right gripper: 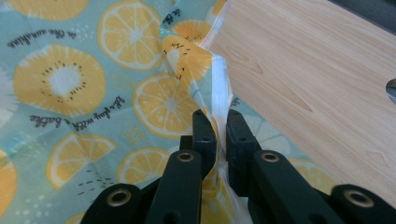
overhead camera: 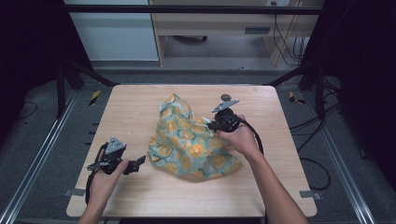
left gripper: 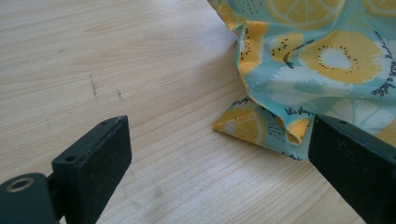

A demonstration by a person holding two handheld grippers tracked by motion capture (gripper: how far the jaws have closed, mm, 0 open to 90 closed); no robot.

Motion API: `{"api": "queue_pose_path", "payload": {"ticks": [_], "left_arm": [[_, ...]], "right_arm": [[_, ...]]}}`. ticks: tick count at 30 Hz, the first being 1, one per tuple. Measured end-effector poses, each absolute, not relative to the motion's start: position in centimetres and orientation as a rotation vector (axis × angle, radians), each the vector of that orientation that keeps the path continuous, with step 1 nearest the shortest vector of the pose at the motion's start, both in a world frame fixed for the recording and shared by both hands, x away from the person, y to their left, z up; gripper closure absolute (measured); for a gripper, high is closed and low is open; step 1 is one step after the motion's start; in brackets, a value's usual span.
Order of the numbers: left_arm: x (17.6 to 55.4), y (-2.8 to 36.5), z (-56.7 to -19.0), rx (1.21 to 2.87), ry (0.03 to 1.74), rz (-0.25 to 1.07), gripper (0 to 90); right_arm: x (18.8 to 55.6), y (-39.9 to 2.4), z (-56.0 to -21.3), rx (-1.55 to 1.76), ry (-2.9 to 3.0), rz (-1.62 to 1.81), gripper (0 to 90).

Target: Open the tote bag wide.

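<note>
Your right hand-held gripper (right gripper: 220,128) is nipped shut on a thin raised fold of the fruit-print cloth (overhead camera: 191,142), which lies crumpled mid-desk (overhead camera: 135,112); the left hand-held gripper (left gripper: 219,154) stands wide open and empty, w/ the cloth's corner (left gripper: 247,123) just beside one jaw. Risk: the glossy, slick-looking fabric could slip from so narrow a pinch if you pull hard, or the free corner drags & bunches on the smooth wood-grain top.

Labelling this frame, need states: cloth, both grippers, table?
Cloth: crumpled in a heap on the table, one edge pinched and lifted.
Right gripper: shut on the cloth edge.
Left gripper: open, a cloth corner lying between its fingers, untouched.
Table: bare wood around the cloth.
</note>
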State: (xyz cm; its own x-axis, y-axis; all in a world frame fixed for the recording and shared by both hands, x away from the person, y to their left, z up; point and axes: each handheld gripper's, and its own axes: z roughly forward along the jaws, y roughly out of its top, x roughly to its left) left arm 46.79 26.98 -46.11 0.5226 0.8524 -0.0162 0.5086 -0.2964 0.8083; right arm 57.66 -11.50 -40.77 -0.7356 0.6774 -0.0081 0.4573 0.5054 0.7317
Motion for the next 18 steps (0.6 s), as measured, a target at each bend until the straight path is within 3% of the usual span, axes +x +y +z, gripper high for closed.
{"api": "queue_pose_path", "payload": {"ticks": [18], "left_arm": [[46.8,27.0,-45.9,1.956,1.111,0.542,6.3]], "right_arm": [[56.5,-10.6,-37.9,0.877,2.429,1.132,87.9]]}}
